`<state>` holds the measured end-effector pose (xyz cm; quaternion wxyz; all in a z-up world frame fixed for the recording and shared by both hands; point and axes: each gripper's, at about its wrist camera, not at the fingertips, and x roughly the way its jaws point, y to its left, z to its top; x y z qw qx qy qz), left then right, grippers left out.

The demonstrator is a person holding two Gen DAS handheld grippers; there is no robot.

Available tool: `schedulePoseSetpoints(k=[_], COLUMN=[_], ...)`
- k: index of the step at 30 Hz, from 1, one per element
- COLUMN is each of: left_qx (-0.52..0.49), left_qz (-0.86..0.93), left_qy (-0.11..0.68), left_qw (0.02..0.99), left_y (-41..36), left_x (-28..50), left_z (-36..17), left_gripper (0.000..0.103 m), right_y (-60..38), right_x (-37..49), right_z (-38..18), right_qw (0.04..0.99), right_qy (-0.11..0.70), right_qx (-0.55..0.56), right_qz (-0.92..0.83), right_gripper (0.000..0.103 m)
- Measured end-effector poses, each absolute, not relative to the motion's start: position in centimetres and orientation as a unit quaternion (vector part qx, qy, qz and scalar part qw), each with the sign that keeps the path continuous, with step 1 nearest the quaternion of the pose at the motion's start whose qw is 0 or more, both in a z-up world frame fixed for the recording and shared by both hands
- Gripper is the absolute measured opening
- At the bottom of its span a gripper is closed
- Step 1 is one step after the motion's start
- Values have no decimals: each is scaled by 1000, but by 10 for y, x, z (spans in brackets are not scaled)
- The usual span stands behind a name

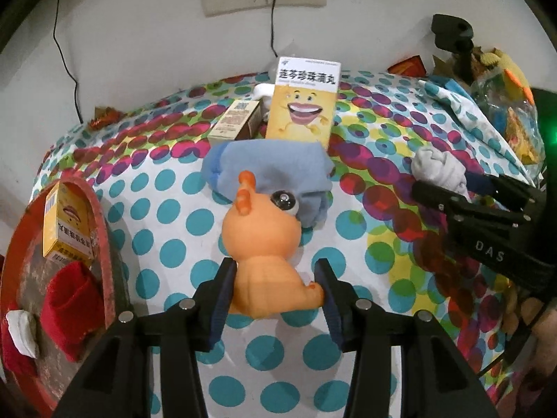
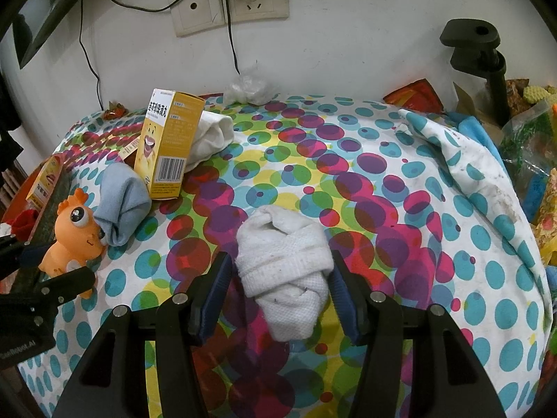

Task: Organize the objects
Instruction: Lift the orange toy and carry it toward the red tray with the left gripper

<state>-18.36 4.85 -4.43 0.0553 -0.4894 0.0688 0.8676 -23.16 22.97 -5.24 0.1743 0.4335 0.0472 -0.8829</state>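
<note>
My left gripper (image 1: 276,278) is open around an orange toy dinosaur (image 1: 264,244) that stands on the dotted cloth; both pads sit beside its body. A rolled blue sock (image 1: 271,170) lies just behind the toy. My right gripper (image 2: 282,271) is open around a rolled white sock (image 2: 285,271) on the cloth, with gaps on both sides. The toy (image 2: 75,233) and blue sock (image 2: 122,202) also show at the left of the right wrist view. A yellow medicine box (image 1: 303,104) stands upright behind the blue sock.
A round red tray (image 1: 101,216) at the left holds another yellow box (image 1: 68,223) and a red sock (image 1: 69,299). A small brown box (image 1: 236,120) lies by the upright box. A second white sock (image 2: 212,136), a black clamp stand (image 2: 477,55) and bags of clutter (image 2: 529,160) lie further back.
</note>
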Motion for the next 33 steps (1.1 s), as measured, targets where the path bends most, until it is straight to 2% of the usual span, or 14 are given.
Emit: schedulePoseSetpoints(k=[9, 23, 33], left_qx=[-465, -453, -450], left_qz=[876, 884, 889], left_qy=[115, 101, 62], left_qw=[54, 55, 53], left_y=[60, 60, 42], left_x=[-171, -141, -114], left_z=[-47, -45, -42], left_gripper=[47, 46, 45], right_y=[227, 224, 223], right_x=[-231, -232, -233], right_z=[-52, -53, -53], right_qw=[172, 166, 163], right_qy=[54, 69, 75], right_qx=[434, 434, 433], right_qz=[-883, -883, -883], right_gripper=[53, 53, 53])
